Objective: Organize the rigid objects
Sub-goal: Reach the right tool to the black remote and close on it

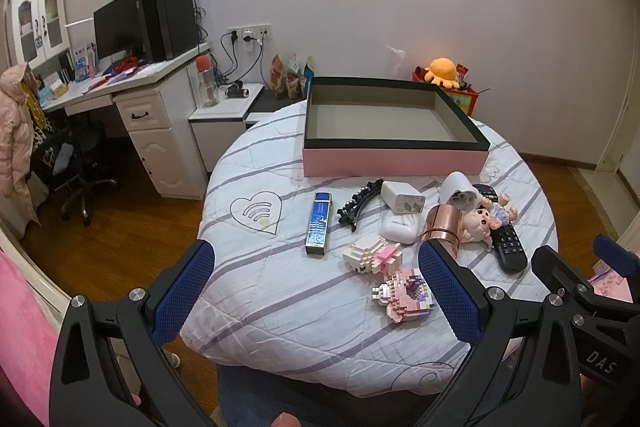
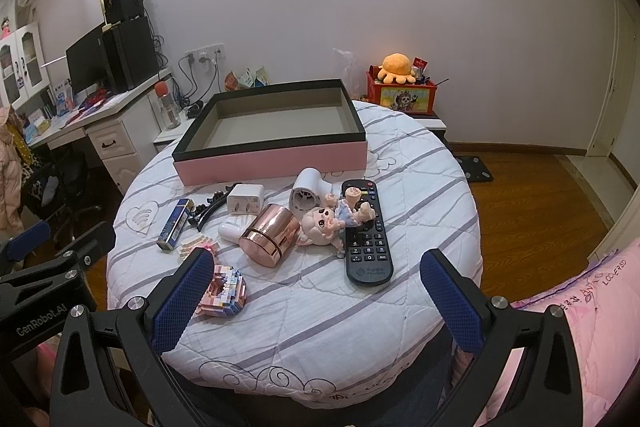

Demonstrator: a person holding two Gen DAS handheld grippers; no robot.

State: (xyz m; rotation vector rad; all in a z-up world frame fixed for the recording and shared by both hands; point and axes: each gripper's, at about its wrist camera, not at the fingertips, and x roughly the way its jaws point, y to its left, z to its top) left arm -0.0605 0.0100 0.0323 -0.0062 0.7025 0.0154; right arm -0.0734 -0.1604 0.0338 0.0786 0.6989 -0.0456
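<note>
Right, nothing picked yet: left gripper [image 1: 316, 291] and right gripper [image 2: 316, 297] hover wide, empty. Clutter mid-frame, remote [image 2: 366, 233] nearest; pink box [image 2: 272, 131] above sits empty. Next, reach and grasp.

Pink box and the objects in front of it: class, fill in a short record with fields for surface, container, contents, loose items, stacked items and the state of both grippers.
surface: round table under a striped quilted cover
container: pink box with a dark rim, at the far side
contents: nothing inside
loose items: remote, copper cylinder, blue lighter, black hair clip, white charger, two brick models
stacked items: doll lies across the remote
left gripper: open, holding nothing
right gripper: open, holding nothing
</note>
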